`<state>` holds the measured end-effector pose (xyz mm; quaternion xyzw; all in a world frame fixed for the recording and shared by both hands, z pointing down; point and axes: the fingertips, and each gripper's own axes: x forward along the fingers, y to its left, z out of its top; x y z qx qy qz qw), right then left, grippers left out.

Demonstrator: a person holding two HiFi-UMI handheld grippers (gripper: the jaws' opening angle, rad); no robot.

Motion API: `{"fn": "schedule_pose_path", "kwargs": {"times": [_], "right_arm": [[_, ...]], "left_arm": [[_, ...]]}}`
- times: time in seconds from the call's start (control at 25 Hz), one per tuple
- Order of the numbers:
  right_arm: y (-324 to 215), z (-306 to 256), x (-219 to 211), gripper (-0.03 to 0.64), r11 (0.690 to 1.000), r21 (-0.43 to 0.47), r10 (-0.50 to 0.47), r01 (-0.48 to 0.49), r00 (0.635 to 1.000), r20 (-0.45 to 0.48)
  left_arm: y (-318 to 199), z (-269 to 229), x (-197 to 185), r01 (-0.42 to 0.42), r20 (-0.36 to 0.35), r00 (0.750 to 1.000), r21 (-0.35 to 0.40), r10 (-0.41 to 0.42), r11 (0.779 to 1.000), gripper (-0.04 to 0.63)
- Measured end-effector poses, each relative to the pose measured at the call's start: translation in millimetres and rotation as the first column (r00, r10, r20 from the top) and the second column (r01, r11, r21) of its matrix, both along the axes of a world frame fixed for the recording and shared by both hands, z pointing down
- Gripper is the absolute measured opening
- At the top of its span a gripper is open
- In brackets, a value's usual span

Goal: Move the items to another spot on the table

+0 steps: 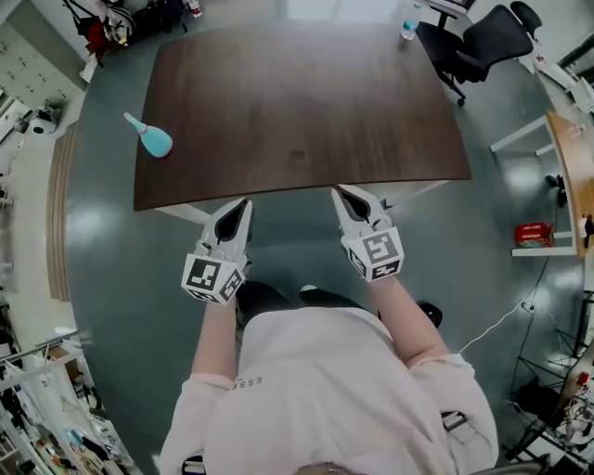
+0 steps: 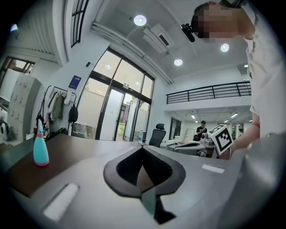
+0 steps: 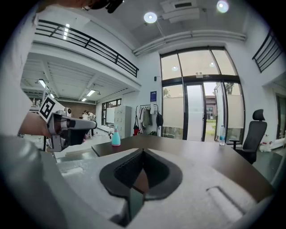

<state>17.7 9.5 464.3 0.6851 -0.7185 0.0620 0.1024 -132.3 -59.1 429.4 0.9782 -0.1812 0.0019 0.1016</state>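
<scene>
A teal bottle with a pink base and a thin nozzle [image 1: 154,140] stands near the left edge of the dark brown table [image 1: 306,111]. It shows upright at the far left in the left gripper view [image 2: 40,150] and small and far off in the right gripper view [image 3: 115,137]. My left gripper [image 1: 244,202] and right gripper [image 1: 340,191] hover side by side at the table's near edge, both shut and holding nothing. In their own views the left gripper's [image 2: 143,148] and the right gripper's [image 3: 143,151] jaws meet at the tips. The bottle is well left of and beyond the left gripper.
A clear water bottle [image 1: 409,23] stands at the table's far right corner, beside a black office chair [image 1: 487,42]. A white side shelf with a red box [image 1: 534,234] is to the right. Clutter lines the room's left edge.
</scene>
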Motion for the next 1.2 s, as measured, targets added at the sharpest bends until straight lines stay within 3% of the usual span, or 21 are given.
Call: {"fn": "schedule_pose_path", "kwargs": {"times": [0.28, 0.64, 1.2], "right_arm": [[62, 2, -2, -0.009, 0.999, 0.017, -0.037, 0.037, 0.999, 0.020], [106, 12, -12, -0.009, 0.999, 0.009, -0.044, 0.044, 0.998, 0.039], [107, 3, -18, -0.009, 0.998, 0.020, -0.055, 0.054, 0.998, 0.027]], "left_arm": [[56, -2, 16, 0.026, -0.036, 0.999, -0.046, -0.028, 0.999, 0.008], [100, 10, 10, 0.023, -0.016, 1.000, -0.062, -0.024, 0.998, 0.008], [106, -5, 12, 0.016, -0.026, 1.000, -0.038, -0.017, 0.999, 0.008]]}}
